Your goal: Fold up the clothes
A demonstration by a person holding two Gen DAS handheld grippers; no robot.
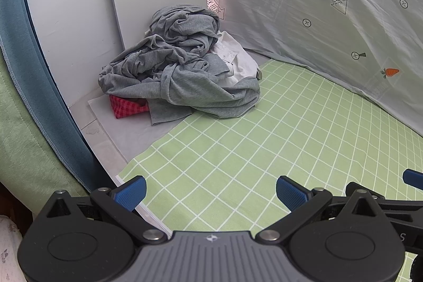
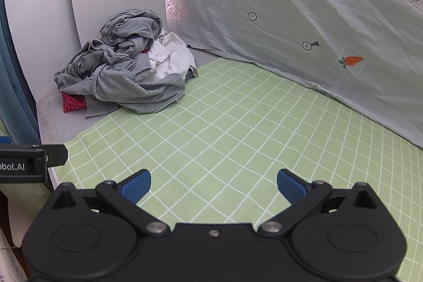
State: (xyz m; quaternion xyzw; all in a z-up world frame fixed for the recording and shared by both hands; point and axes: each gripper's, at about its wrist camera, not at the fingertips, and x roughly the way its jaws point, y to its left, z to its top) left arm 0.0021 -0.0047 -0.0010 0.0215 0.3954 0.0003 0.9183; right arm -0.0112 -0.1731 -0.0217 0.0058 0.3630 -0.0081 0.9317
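Both the left gripper [image 1: 210, 192] and right gripper [image 2: 213, 185] are apart and empty; risk: the tangled grey garment [image 1: 185, 70], upper left of frame, drags the white shirt [image 1: 235, 60] along.

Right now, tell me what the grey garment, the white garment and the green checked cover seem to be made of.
Grey garment: soft matte jersey knit, probably cotton; heathered, limp folds.
White garment: crisper woven cloth, likely shirt fabric; sharper creases.
Green checked cover: thin, smooth, printed fabric, lying flat; fibre unclear.
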